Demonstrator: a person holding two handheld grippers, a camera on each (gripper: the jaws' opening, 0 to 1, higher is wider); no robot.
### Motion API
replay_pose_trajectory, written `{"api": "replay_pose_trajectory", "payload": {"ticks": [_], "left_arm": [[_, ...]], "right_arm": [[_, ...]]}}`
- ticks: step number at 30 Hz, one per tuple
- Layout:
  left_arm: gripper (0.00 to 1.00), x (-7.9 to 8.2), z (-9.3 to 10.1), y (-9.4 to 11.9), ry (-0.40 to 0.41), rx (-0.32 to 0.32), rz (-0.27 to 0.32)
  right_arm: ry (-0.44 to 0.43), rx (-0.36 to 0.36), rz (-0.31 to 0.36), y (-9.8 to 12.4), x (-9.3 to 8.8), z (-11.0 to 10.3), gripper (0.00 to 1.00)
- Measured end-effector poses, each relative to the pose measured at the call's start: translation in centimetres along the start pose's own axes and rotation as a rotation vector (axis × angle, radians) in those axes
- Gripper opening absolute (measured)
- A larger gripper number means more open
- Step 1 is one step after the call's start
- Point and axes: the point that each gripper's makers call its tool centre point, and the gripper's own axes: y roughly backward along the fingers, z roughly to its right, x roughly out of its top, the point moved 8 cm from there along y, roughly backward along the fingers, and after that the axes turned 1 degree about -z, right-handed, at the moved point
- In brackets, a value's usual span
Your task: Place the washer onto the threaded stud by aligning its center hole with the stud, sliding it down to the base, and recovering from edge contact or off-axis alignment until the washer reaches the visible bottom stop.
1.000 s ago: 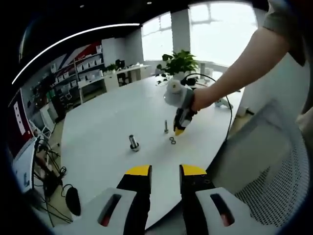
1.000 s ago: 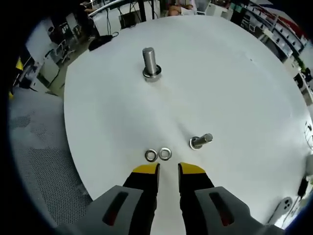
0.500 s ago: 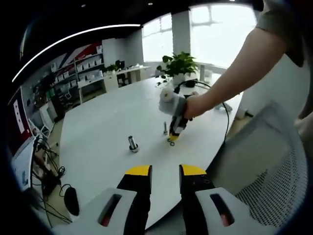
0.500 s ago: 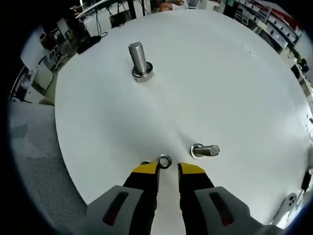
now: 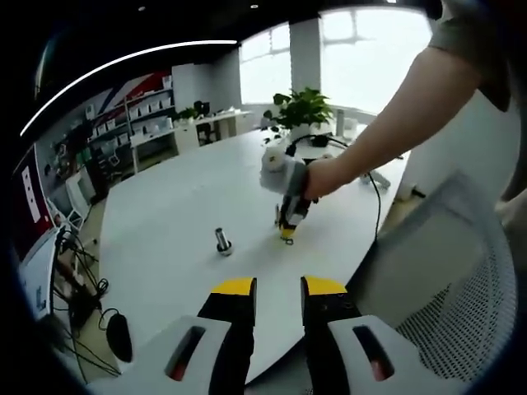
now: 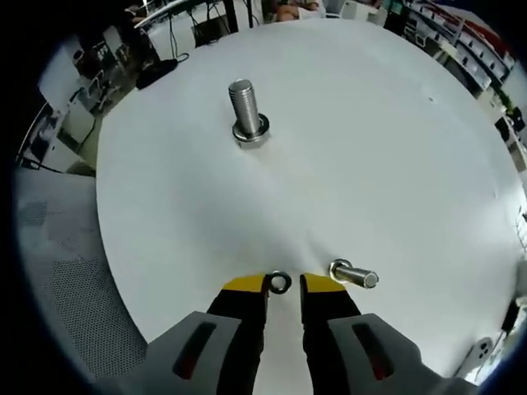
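We find the washer [image 6: 280, 282] lying flat on the white table [image 6: 395, 156], right at the tips of the right gripper [image 6: 282, 285], between its two yellow-tipped jaws. The jaws stand a little apart with the washer in the gap; we cannot tell whether they are pressing its rim or merely flanking it. Just beside the washer, off the right jaw tip, we note a small threaded stud [image 6: 352, 274], its base on the table and its shank leaning toward the right of the right gripper view. Well apart, farther across the table, a larger bolt [image 6: 245, 115] stands upright on its wide head with its threads pointing up.

In the left gripper view we see the right gripper [image 5: 286, 233] held by a person's hand [image 5: 317, 177], its tip down at the table surface close to the small stud [image 5: 277, 216]. The larger bolt [image 5: 222, 240] stands to its left. The left gripper [image 5: 274, 286] is off the table edge, jaws parted with nothing between them. Beyond the table we record a potted plant [image 5: 300, 107], shelving along the wall, and a mesh chair [image 5: 461, 288] on the right.
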Motion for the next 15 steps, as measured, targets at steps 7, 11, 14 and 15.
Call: {"api": "replay_pose_trajectory", "payload": {"ticks": [7, 11, 14, 15], "left_arm": [[0.19, -0.05, -0.08, 0.0, 0.004, 0.0, 0.0], [0.19, -0.02, -0.06, -0.02, 0.004, -0.002, 0.001], [0.19, -0.06, -0.08, -0.01, 0.004, 0.0, -0.001], [0.19, -0.03, -0.1, 0.01, 0.005, -0.001, 0.002]], "right_arm": [[-0.008, 0.005, 0.024, -0.28, -0.14, -0.1, 0.19], [0.013, 0.004, 0.01, -0.32, -0.14, 0.01, 0.18], [0.053, 0.001, -0.002, -0.36, -0.15, -0.22, 0.19], [0.064, 0.0, -0.006, -0.35, -0.15, -0.27, 0.19]]}}
